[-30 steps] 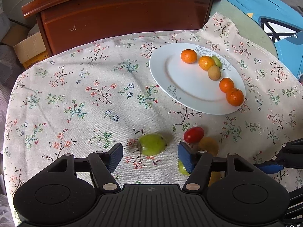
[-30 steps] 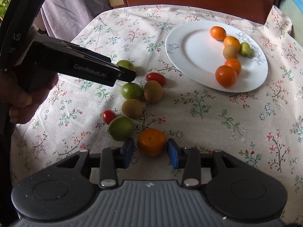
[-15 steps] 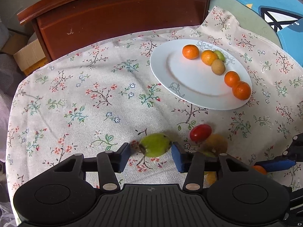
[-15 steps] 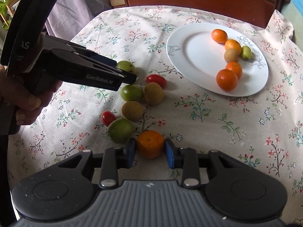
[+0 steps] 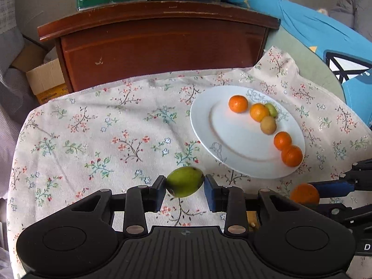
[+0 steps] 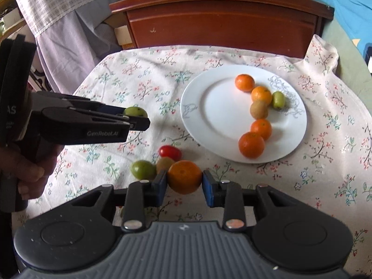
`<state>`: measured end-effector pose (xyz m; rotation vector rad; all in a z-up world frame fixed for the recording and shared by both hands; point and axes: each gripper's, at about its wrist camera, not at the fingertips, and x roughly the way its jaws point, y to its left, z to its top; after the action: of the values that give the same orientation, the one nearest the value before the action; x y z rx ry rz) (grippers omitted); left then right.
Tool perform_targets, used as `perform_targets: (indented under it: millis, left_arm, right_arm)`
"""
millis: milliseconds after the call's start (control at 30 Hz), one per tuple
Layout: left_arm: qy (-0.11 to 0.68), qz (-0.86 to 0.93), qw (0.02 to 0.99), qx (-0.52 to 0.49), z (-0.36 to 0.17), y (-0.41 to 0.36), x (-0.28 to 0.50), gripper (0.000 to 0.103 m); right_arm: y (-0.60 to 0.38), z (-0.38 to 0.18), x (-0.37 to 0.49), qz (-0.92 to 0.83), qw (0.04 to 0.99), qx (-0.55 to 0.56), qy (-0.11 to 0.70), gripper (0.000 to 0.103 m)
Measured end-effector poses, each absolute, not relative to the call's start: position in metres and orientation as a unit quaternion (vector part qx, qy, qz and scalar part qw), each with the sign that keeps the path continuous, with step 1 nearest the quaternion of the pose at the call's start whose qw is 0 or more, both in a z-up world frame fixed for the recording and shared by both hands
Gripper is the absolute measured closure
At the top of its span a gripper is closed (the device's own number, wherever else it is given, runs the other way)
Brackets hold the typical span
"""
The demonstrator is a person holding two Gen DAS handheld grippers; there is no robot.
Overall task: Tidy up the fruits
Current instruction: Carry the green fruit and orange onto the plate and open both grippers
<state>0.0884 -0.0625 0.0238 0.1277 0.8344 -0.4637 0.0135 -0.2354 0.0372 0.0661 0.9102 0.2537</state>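
Both grippers are now carrying fruit that was sitting on the cloth a second ago. Left gripper (image 5: 185,191) jaws are closing, blue pads already pinching the green fruit (image 5: 185,181), which is riding clear of the floral tablecloth (image 5: 93,139); earlier it was lying loose between wide-spread fingers. Right gripper (image 6: 184,187) is clamping the orange (image 6: 184,176) between its pads; earlier the pads were standing just off it on both sides.

White plate (image 6: 209,107) is sitting at about 1 o'clock from the right gripper and is holding six pieces along its right half: a tangerine at the plate's 12 o'clock, a second one beside it, a small green fruit (image 6: 278,99) touching that one at 3 o'clock, a brown kiwi-like fruit (image 6: 258,109) below, then two more tangerines running toward 5 o'clock. Plate contents are matching the earlier frames.

On the cloth at 11 o'clock from the right gripper, a red tomato (image 6: 169,152), a brown fruit and another green one (image 6: 143,169) are lying bunched together. A hand (image 6: 25,169) is gripping the left tool's handle at 9 o'clock in the right wrist view.
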Motion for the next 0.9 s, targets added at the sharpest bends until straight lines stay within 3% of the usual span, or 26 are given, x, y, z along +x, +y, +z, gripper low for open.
perform_targets:
  millis: [467,900]
  left_arm:
    - [0.365,-0.247,0.898,-0.002,0.036,-0.074,0.107,0.07]
    - [0.389,-0.271,0.88,-0.024,0.017,-0.096,0.121,0.068]
  right_arm:
    - [-0.273,0.047,0.049,0.036,0.914,0.114,0.388,0.07]
    - [-0.282,0.031,0.075,0.014,0.907,0.16,0.39,0.068]
